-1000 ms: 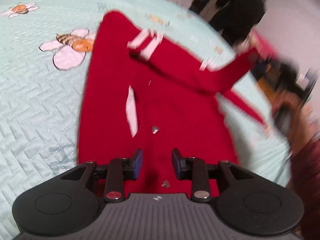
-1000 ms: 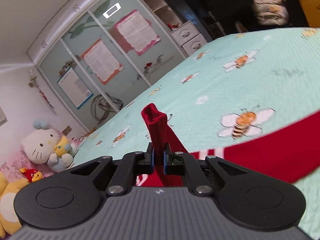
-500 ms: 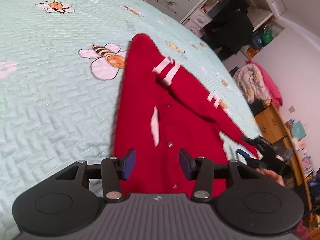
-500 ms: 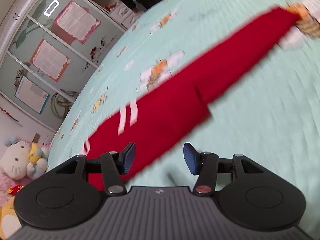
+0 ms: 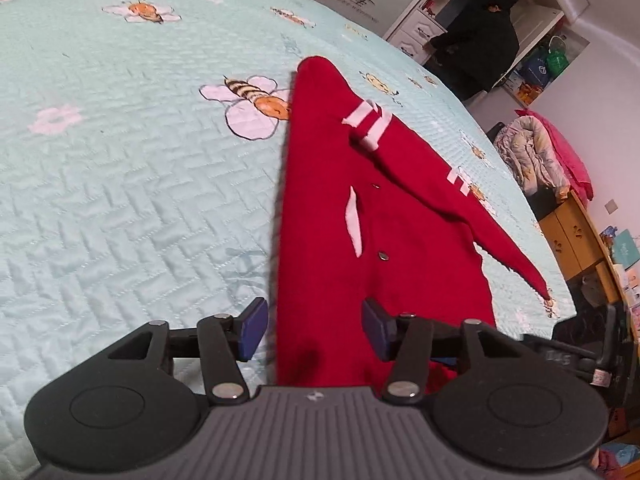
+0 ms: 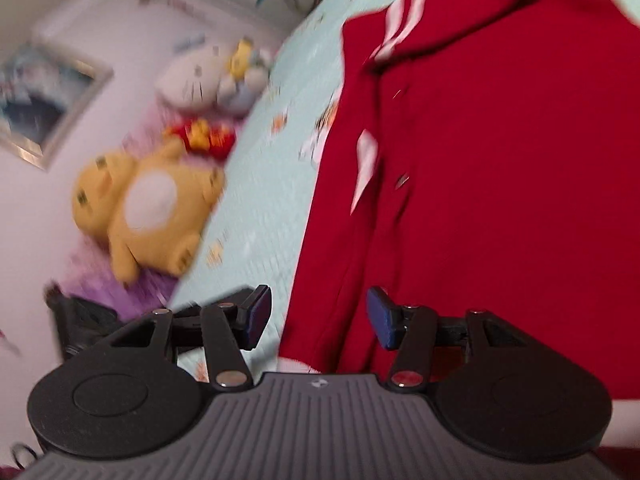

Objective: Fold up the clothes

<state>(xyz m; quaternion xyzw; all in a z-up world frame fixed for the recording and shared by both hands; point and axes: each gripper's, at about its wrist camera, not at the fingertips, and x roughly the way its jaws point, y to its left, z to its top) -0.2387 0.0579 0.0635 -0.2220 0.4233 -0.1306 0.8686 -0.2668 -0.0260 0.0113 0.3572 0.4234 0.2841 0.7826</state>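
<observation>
Left wrist view looks down over a pale green quilted bedspread point(image 5: 120, 208) printed with bees and flowers. A red cardigan point(image 5: 380, 216) lies flat on it, running from the lower centre of the frame up toward the upper centre, with one sleeve point(image 5: 472, 216) folded across its body toward the right edge. White stripes cross the sleeve near the top, and small metal buttons sit down the front beside a white patch. The left gripper point(image 5: 314, 326) stands over the cardigan's near hem at the bottom of the frame; its jaws have just been opening and stand apart, the blue pads point(image 5: 252, 328) pressing on nothing, the red cloth lying below the gap. At the lower right edge part of the other black tool shows.

Right wrist view is blurred. The right gripper point(image 6: 318, 318) is likewise released, jaws apart over the cardigan's left edge point(image 6: 480, 184), which fills the right half of the frame. A yellow plush toy point(image 6: 148, 204) and a white plush toy point(image 6: 196, 84) sit beyond the bed in the left half. A wardrobe and piled clothes stand at the upper right of the left view.
</observation>
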